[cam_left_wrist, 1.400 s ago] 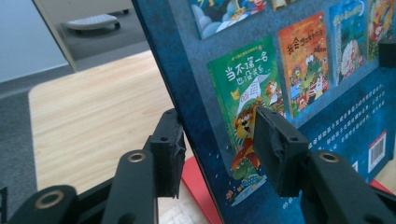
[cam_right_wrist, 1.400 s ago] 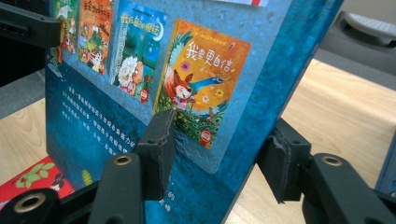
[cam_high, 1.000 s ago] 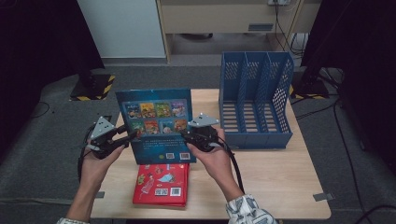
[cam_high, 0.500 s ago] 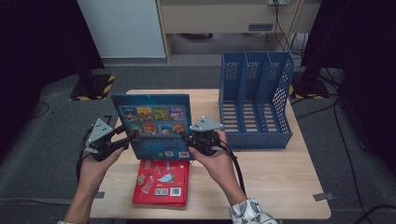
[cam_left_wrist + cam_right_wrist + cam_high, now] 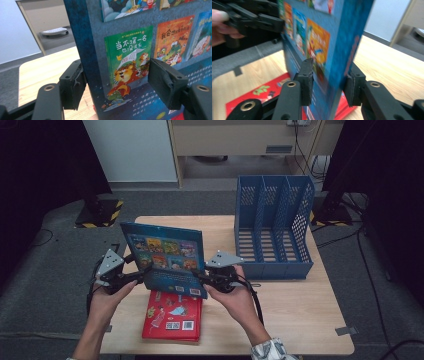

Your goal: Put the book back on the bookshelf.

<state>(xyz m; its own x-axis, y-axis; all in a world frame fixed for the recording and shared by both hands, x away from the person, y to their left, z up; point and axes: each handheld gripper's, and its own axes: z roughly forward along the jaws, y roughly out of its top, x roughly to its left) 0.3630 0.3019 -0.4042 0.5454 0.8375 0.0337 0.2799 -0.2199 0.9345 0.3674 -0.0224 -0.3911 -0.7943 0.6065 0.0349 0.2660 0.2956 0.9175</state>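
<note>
In the high view, both hands hold a blue book [image 5: 167, 257] upright above the table [image 5: 295, 310], over a red book [image 5: 172, 317]. In the left gripper view, the left gripper [image 5: 120, 82] has just been opening; its jaws stand apart around the book's edge. In the right gripper view, the right gripper [image 5: 329, 81] pinches the book.

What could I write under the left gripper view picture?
Left gripper opening around the upright blue book, one pad clear of its cover, wooden table behind.
</note>
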